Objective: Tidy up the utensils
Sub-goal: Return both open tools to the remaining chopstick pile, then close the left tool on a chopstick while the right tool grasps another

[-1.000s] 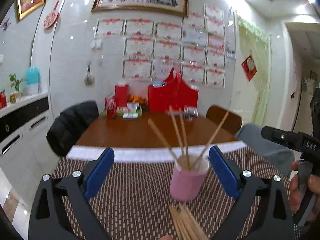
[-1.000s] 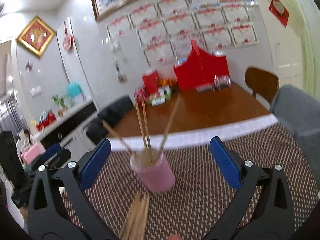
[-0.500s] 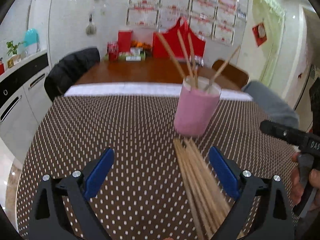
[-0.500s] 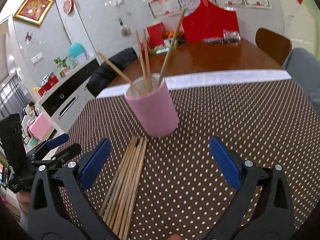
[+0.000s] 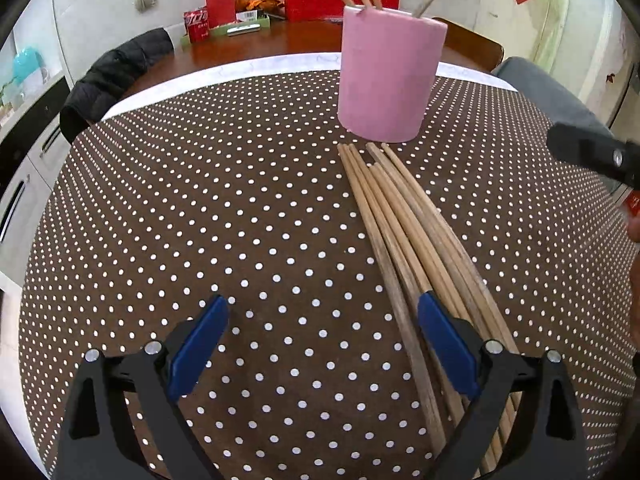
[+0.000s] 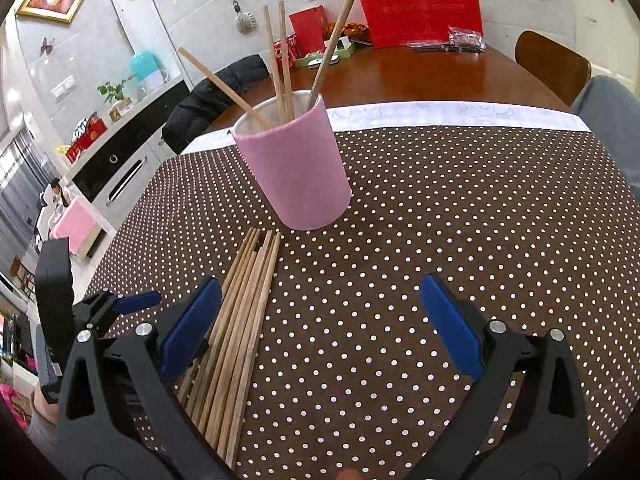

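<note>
A bundle of loose wooden chopsticks (image 5: 404,232) lay on the brown polka-dot tablecloth (image 5: 200,220), tips just beside the tall pink cylindrical holder (image 6: 294,168); four sticks stood inside. The left gripper (image 5: 322,344) and right gripper (image 6: 318,332) both hung spread and empty; this looked like the reach for a stick, and the next move called for straddling one and closing.

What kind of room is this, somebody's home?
Probably a home dining room or kitchen: a wooden dining table with chairs, a counter with cabinets along the wall, and a pink cup of chopsticks on a dotted tablecloth.

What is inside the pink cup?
Four wooden chopsticks stand in the pink cup, leaning apart against its rim. Their lower ends and the cup's bottom are hidden by its wall.
</note>
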`<state>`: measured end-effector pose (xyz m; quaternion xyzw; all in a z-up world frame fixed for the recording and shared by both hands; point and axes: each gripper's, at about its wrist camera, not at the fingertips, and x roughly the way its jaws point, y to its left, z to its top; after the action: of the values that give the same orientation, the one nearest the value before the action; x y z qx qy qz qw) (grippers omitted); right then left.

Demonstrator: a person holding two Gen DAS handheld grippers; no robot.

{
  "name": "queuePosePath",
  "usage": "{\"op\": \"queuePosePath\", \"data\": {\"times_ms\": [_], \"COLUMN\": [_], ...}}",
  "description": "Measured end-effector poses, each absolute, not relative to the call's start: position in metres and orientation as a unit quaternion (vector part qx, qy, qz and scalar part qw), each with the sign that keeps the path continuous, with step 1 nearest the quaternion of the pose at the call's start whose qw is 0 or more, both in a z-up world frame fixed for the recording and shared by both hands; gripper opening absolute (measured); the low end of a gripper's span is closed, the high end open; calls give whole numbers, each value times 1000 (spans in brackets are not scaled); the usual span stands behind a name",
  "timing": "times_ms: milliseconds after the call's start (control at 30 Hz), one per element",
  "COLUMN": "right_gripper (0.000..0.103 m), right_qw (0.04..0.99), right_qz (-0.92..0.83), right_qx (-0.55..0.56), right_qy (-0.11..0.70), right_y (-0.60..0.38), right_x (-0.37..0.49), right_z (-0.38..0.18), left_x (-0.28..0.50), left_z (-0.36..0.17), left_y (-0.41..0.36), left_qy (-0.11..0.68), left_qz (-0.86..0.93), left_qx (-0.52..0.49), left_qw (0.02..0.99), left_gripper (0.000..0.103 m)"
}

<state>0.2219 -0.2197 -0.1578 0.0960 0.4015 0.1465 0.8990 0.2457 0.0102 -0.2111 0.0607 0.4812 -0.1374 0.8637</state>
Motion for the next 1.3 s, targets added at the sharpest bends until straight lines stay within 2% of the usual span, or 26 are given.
{"op": "queuePosePath", "data": {"times_ms": [467,1100,1167,1233,1300], "right_gripper": [97,97,93,82,78], "right_qw": [871,860,857,857,857], "right_qz": [127,108,113,110,116], "right_qx": [-41,-90,-82,-73,-62], "right_qy": [473,491,495,497,498], "right_y": [-170,-147,-154,-159,-159], "right_x": [199,199,197,200,208], "right_z": [-196,-212,-210,-208,-206], "left_x": [243,238,238,240,245], "left_z": [-217,-212,-212,-212,-212], "left_y": [7,16,16,15,13], "left_qy": [461,461,460,461,463], "left_qz": [-144,-132,-132,-129,-127], "left_qx": [81,58,58,61,67], "left_qw": [872,876,876,876,874], "left_gripper": [94,94,94,94,94]}}
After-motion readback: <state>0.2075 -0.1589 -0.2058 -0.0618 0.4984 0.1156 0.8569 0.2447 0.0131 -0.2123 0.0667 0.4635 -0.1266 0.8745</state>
